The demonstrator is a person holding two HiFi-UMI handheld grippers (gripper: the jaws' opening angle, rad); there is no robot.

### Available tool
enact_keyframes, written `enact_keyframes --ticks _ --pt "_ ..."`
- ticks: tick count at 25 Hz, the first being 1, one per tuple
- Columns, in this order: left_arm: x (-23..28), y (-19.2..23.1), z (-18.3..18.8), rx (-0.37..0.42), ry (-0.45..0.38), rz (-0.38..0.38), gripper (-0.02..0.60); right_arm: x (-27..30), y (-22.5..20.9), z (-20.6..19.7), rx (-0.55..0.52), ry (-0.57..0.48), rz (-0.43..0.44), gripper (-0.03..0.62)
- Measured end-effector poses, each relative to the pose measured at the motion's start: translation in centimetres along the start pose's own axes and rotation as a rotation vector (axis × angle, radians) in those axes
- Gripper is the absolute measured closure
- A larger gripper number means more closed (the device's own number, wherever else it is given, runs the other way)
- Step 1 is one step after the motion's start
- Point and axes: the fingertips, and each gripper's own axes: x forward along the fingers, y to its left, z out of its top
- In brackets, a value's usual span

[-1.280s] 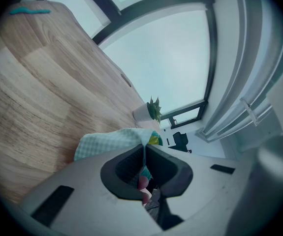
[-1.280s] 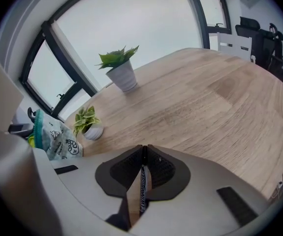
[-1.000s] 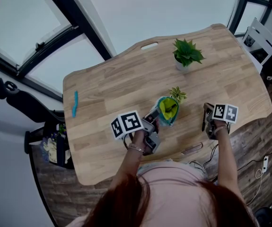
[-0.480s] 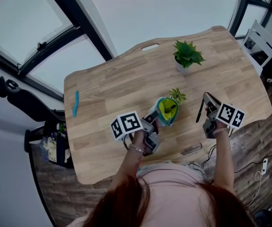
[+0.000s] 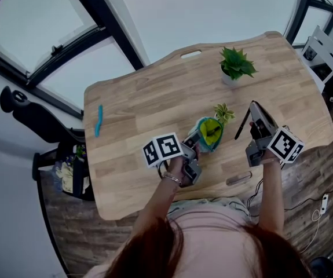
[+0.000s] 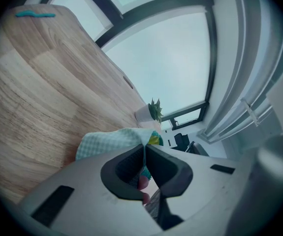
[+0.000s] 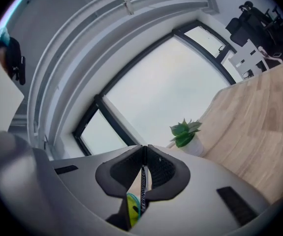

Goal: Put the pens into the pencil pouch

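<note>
The pencil pouch (image 5: 208, 133), green check with a yellow lining, stands mouth-up on the wooden table (image 5: 149, 97). My left gripper (image 5: 195, 141) is shut on the pouch's rim; in the left gripper view the checked cloth (image 6: 112, 140) is pinched between the left gripper's (image 6: 144, 147) pads. My right gripper (image 5: 253, 106) is raised to the right of the pouch, shut on a black pen (image 5: 242, 125) that hangs down-left towards the pouch. The right gripper view has the pen (image 7: 141, 183) clamped in the right gripper (image 7: 144, 149), with the yellow lining (image 7: 133, 205) below. A blue pen (image 5: 99, 120) lies far left.
A potted green plant (image 5: 235, 66) stands at the back right, and a small leafy sprig (image 5: 224, 112) sits just behind the pouch. A slim pinkish object (image 5: 238, 179) lies near the front edge. A black chair (image 5: 33, 117) stands left of the table.
My right gripper has risen from the table's front right and tipped upward, carrying the black pen closer to the pouch. The left gripper has kept its hold on the pouch.
</note>
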Motion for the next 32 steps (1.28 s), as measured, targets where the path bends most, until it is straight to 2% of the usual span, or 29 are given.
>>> enact_keyframes --ticks 2,4,7,10,19,25,30,32 --pt "-0.2 0.2 0.1 0.000 0.002 -0.002 0.572 0.3 2.1 0.3 0.008 -0.042 0.069 0.566" --pt "-0.4 0.3 0.0 -0.016 0.005 -0.009 0.572 0.3 3.5 0.3 0.010 -0.075 0.096 0.567" --pt "-0.7 0.5 -0.4 -0.028 0.017 -0.009 0.572 -0.1 4.8 0.0 0.016 -0.127 0.089 0.567" --pt "-0.8 0.5 -0.6 -0.040 0.025 -0.013 0.572 0.0 6.1 -0.2 -0.028 -0.168 0.099 0.568" --pt "-1.3 0.9 -0.7 -0.094 0.039 -0.041 0.572 0.7 7.5 -3.8 -0.063 -0.216 0.116 0.567" --pt "-1.4 1.2 -0.6 -0.118 0.064 -0.063 0.572 1.8 7.2 -6.4 -0.138 -0.199 0.108 0.566" --pt "-1.3 1.1 -0.7 -0.054 0.098 -0.061 0.572 2.4 6.7 -8.1 -0.220 -0.154 0.090 0.566" --pt "-1.2 1.0 -0.8 -0.053 0.107 -0.064 0.572 2.5 6.5 -8.6 -0.244 -0.137 0.084 0.566"
